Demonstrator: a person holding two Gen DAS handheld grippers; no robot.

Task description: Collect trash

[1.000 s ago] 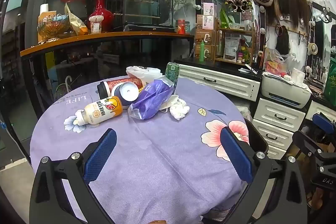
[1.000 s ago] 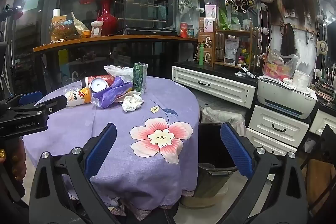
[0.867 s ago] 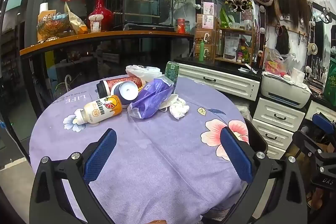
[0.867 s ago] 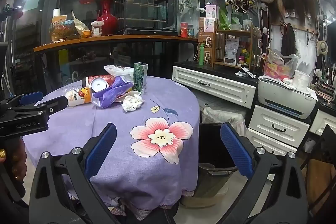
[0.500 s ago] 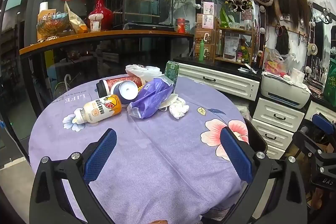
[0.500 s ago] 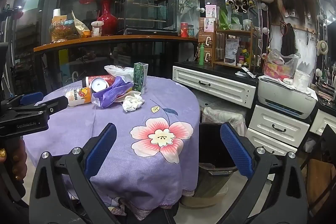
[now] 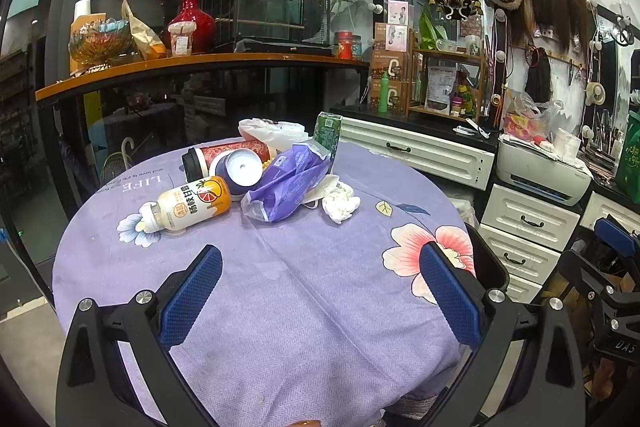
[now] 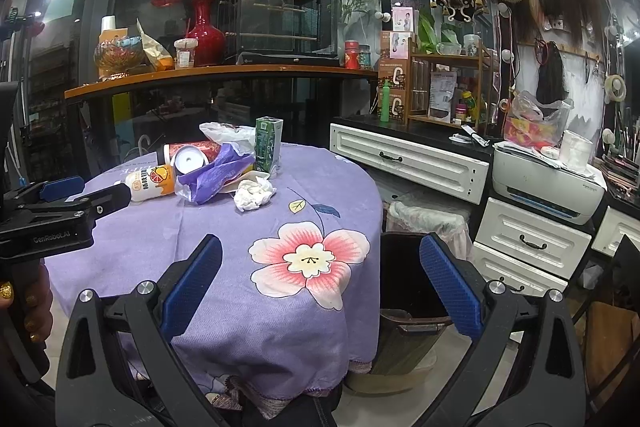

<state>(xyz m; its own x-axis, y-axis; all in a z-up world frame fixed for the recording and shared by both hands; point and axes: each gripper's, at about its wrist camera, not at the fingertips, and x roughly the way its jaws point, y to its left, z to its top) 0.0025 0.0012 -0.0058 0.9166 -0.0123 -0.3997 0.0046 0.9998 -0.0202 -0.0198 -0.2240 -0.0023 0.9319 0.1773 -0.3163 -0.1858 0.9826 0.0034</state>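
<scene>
Our left claw hangs spread wide over the near part of the bench, its blue pads apart and nothing between them. Our right claw is likewise spread wide and empty, held off the bench's near right edge, with a pink flower print on the purple cloth showing between its fingers.

Beyond the left claw, the trash lies in a heap on the far half of the bench. Nearest to us on the left is an orange juice bottle on its side, cap pointing left. Just behind it lie a white-lidded cup and a red cup, both tipped over. A crumpled purple bag rests against them, and a wadded white tissue sits just to its right. A green carton stands upright behind the bag, beside a white plastic bag.

From the right wrist view, a dark bin stands on the floor just beside the bench's right edge, and the left claw's black body appears at the far left with a hand on its grip.
</scene>
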